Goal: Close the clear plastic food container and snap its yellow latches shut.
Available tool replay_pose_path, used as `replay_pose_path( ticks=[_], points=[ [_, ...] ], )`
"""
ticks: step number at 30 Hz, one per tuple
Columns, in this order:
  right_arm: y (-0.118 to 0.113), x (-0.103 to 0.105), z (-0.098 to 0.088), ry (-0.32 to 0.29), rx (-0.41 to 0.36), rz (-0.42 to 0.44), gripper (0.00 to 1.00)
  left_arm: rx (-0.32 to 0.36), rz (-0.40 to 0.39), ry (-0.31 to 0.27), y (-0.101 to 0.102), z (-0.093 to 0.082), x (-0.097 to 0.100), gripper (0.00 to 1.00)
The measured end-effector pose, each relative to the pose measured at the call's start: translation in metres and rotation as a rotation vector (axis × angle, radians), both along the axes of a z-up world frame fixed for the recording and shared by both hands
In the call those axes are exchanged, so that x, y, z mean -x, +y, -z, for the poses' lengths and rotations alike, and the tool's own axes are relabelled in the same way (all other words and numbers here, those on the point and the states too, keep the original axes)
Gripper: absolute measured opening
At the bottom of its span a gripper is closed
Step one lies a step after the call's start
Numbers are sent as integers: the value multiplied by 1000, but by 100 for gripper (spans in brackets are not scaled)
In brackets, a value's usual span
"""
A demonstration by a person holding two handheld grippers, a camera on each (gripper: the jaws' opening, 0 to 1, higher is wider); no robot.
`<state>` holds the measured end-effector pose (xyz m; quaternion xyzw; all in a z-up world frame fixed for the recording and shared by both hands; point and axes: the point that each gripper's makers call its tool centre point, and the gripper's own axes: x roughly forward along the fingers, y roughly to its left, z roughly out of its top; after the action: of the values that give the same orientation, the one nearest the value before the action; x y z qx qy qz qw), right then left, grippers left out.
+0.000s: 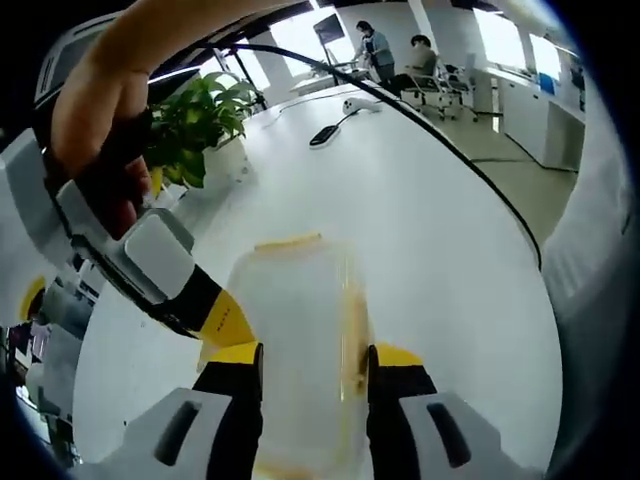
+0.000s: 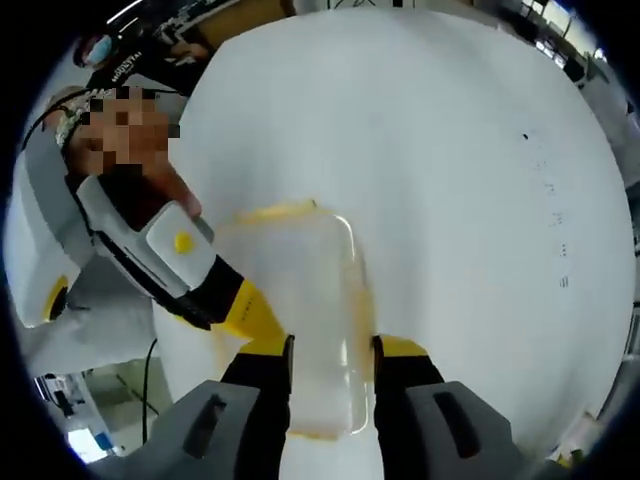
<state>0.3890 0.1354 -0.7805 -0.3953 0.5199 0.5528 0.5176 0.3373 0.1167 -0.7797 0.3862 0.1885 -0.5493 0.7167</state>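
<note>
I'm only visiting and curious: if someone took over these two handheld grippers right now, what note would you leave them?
Left gripper: jaws closed on the clear container, over the white table.
Right gripper: jaws also clamped on the container, from another side.
Done: the lid seems to be down on the container.
Left: the yellow latch at the far end and one along the side are too blurred to judge. Check each and press it shut.

We see a clear, frosty container (image 1: 300, 330) w/ yellow latches (image 1: 288, 241) on a plain white surface (image 1: 420, 230). Each hand-held gripper (image 2: 332, 370) is grey & black w/ yellow tips; plant (image 1: 195, 125) is green.
</note>
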Motion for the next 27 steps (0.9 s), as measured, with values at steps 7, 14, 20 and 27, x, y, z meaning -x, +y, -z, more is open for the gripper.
replay_pose_path(
  ticks=[7, 14, 20, 27],
  points=[
    [-3, -3, 0, 10, -21, 8, 27, 2, -5, -3, 1, 0, -1, 34],
    [-3, -1, 0, 20, -63, 18, 27, 5, 11, -11, 1, 0, -1, 31],
    [-2, 0, 0, 29, -59, 18, 27, 13, 32, -53, -7, -5, 3, 28],
    [-4, -2, 0, 44, -38, 19, 27, 29, 38, -50, -3, 0, 1, 28]
  ],
)
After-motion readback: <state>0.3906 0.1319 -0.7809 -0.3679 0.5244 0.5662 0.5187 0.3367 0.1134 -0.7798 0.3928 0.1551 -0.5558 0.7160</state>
